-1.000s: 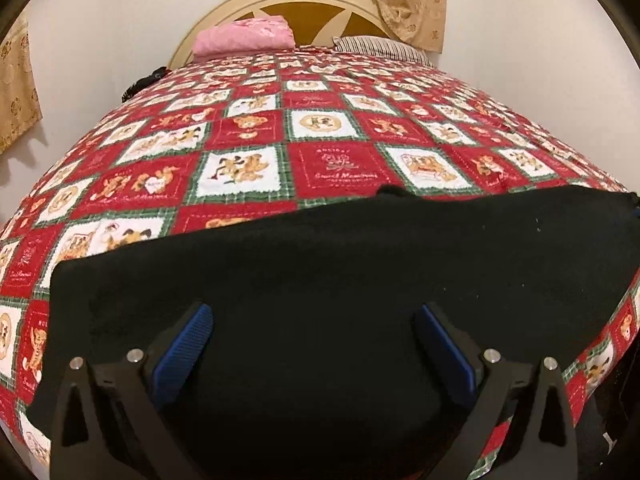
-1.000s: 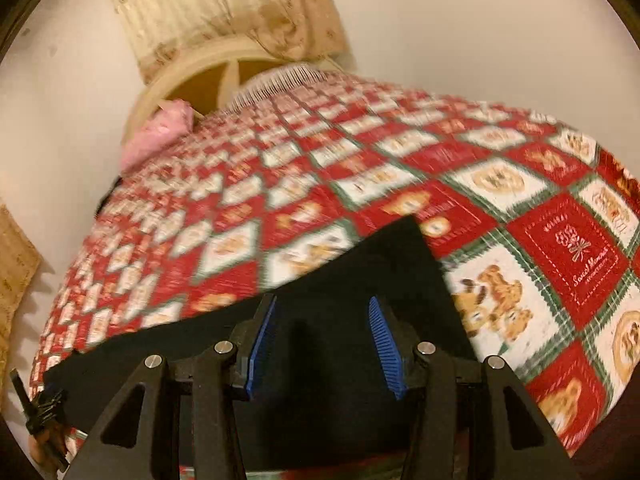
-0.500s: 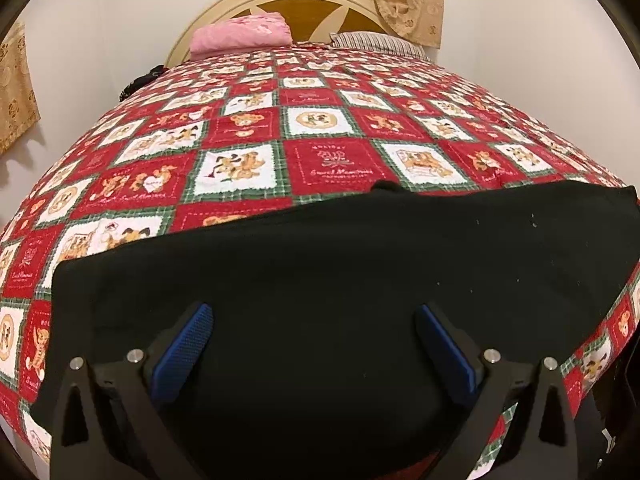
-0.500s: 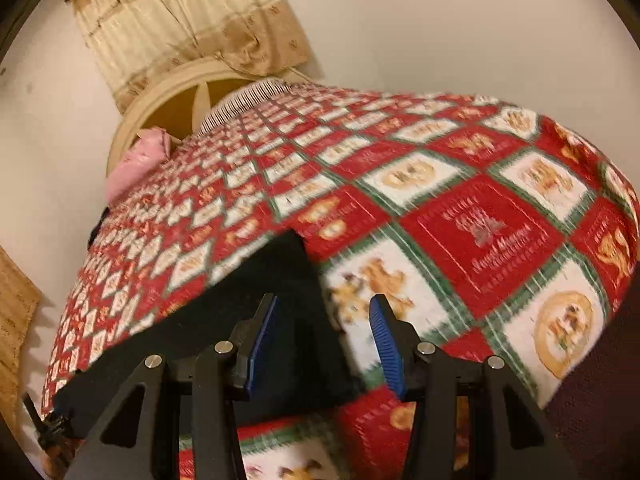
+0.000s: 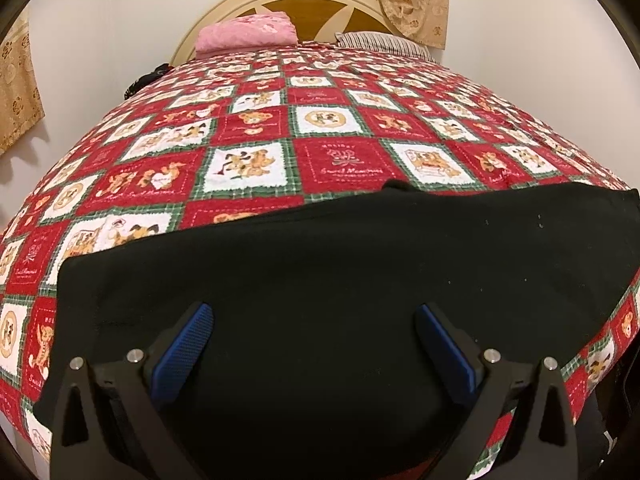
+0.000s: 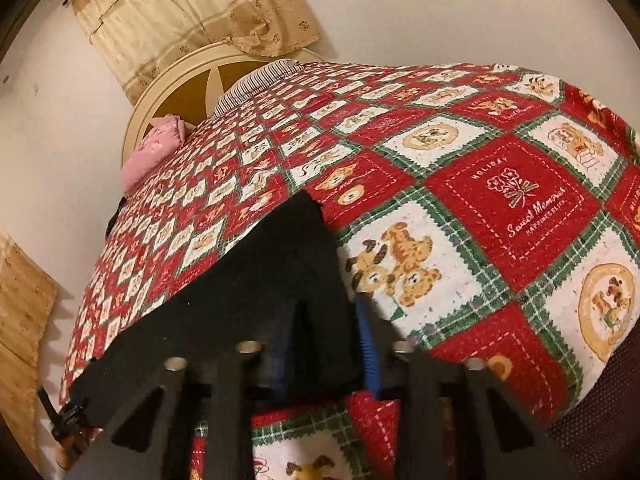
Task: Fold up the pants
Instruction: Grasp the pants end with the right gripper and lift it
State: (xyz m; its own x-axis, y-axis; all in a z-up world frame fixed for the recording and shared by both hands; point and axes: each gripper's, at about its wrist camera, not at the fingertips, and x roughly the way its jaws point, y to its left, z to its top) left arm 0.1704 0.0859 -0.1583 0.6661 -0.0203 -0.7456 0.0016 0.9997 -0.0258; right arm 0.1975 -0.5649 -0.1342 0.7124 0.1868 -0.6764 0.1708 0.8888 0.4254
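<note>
Black pants [image 5: 320,264] lie flat across the near end of the bed, stretching left to right. My left gripper [image 5: 312,332] is open, its blue pads [image 5: 184,344] spread wide just above the pants' near edge. In the right wrist view the pants [image 6: 248,276] run off to the left, and my right gripper [image 6: 320,316] has closed on their right end, with the black cloth between the blue pads [image 6: 366,344].
The bed has a red, green and white teddy-bear quilt [image 5: 340,160]. A pink folded cloth [image 5: 248,34] and a striped pillow [image 5: 380,42] lie by the headboard [image 5: 308,8]. Walls stand close on both sides. The left gripper shows low at the left of the right wrist view [image 6: 66,420].
My right gripper slid right along the pants to their end and closed on the cloth. My left gripper stayed open and barely moved.
</note>
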